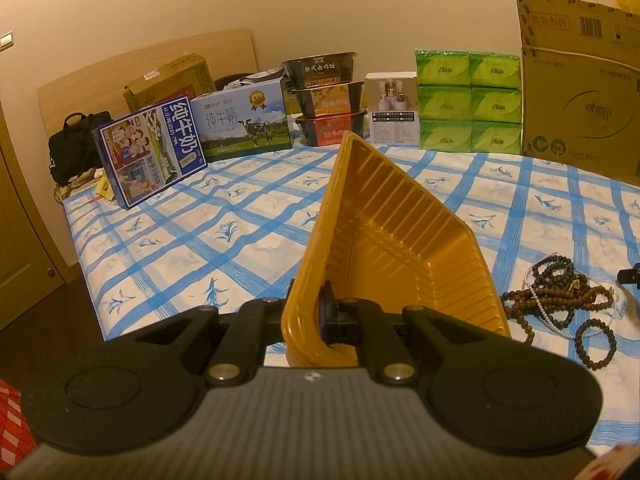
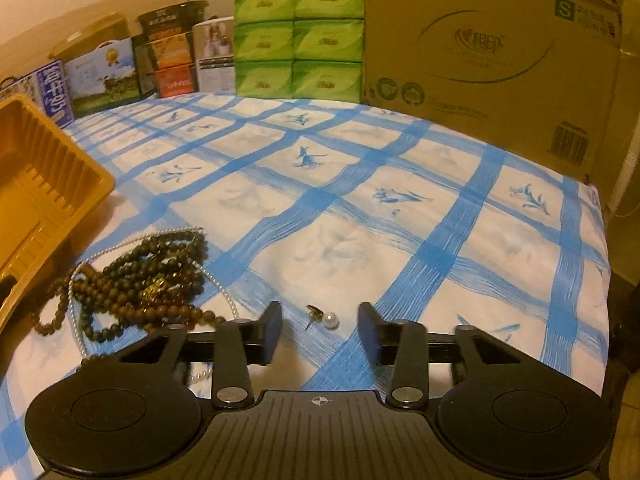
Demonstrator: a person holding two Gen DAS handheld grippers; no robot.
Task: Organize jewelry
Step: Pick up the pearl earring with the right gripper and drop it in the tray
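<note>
One gold tray (image 1: 400, 248) tilted, wall clamped in left gripper (image 1: 330, 316), one bead heap (image 2: 140, 280) just right of tray, one pearl earring (image 2: 326, 320) right of heap, between right gripper's (image 2: 320, 328) parted, non-touching jaws

one gold tray (image 1: 400, 240), one pearl earring (image 2: 330, 320), six green tissue packs (image 1: 468, 100).

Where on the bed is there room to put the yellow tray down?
The wide bare stretch of checked sheet between the bead pile and the big cardboard box is free. So is the sheet in front of the milk cartons. It is crowded at the bead pile and by the pearl earring.
</note>
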